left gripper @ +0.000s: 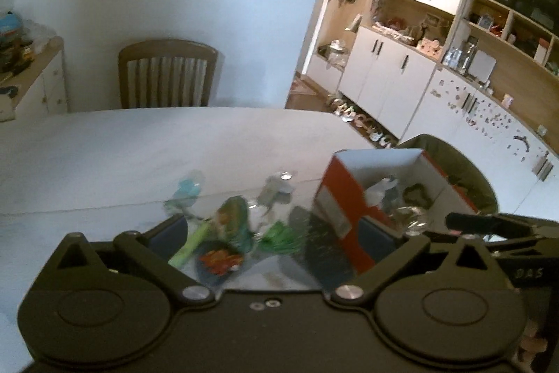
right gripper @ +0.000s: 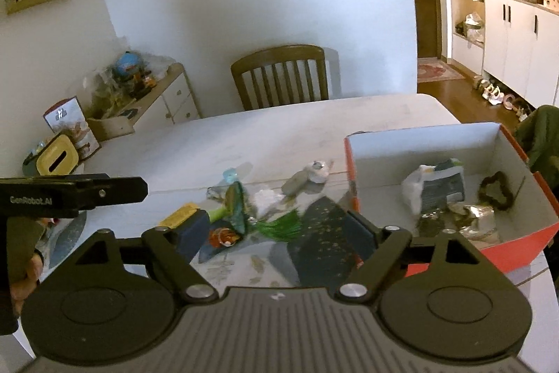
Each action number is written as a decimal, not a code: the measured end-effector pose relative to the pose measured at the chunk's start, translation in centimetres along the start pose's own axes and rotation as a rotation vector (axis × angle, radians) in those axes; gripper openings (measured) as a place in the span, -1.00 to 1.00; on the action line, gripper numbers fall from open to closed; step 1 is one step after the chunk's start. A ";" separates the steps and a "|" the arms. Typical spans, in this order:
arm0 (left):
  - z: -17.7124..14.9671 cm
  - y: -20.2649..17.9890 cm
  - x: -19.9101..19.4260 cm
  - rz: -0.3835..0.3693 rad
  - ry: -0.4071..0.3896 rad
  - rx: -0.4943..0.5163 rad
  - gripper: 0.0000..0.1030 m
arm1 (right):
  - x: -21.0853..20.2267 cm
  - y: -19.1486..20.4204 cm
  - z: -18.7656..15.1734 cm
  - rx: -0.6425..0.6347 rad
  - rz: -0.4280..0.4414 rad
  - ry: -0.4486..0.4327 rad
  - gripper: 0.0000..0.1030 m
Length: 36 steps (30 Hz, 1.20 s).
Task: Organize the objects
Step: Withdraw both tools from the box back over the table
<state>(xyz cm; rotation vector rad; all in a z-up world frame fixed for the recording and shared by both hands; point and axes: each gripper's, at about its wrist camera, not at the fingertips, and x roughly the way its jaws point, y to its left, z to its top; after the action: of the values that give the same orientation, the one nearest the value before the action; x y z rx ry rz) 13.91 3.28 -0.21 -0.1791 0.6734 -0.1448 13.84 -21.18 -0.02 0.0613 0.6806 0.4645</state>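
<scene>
Fingers (right gripper: 190,229) spread wide, left gripper (right gripper: 139,189) labelled "GenRobot.AI"

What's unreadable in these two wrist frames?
- Left wrist: table clutter motion-blurred, items unidentifiable.
- Left wrist: box far side cut by right gripper.
- Right wrist: silver items in box too small to name.
- Both: own fingertips hidden by clutter.

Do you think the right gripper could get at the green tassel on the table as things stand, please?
Probably yes. The right gripper is open, and the green tassel lies on the table just ahead between its fingers. The red box stands to the side, and nothing covers the tassel, though small items crowd close around it.
</scene>
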 end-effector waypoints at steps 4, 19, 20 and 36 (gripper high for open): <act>-0.8 2.2 0.3 0.036 0.020 0.001 1.00 | 1.0 1.7 -0.6 -0.024 -0.021 -0.017 0.72; -2.4 10.0 4.9 0.118 0.082 -0.111 1.00 | 8.7 5.2 -1.8 -0.064 -0.045 0.113 0.72; -2.5 10.5 5.4 0.119 0.093 -0.129 1.00 | 9.4 5.3 -1.8 -0.062 -0.048 0.124 0.72; -3.5 13.0 11.7 0.162 0.176 -0.052 0.99 | 18.1 6.8 -3.9 -0.129 -0.013 0.254 0.72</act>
<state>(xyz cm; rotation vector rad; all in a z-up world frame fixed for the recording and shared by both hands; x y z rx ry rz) 21.69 13.27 -12.69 -0.1622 0.8646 0.0128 21.11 -7.61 -12.40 -0.1258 0.8977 0.5073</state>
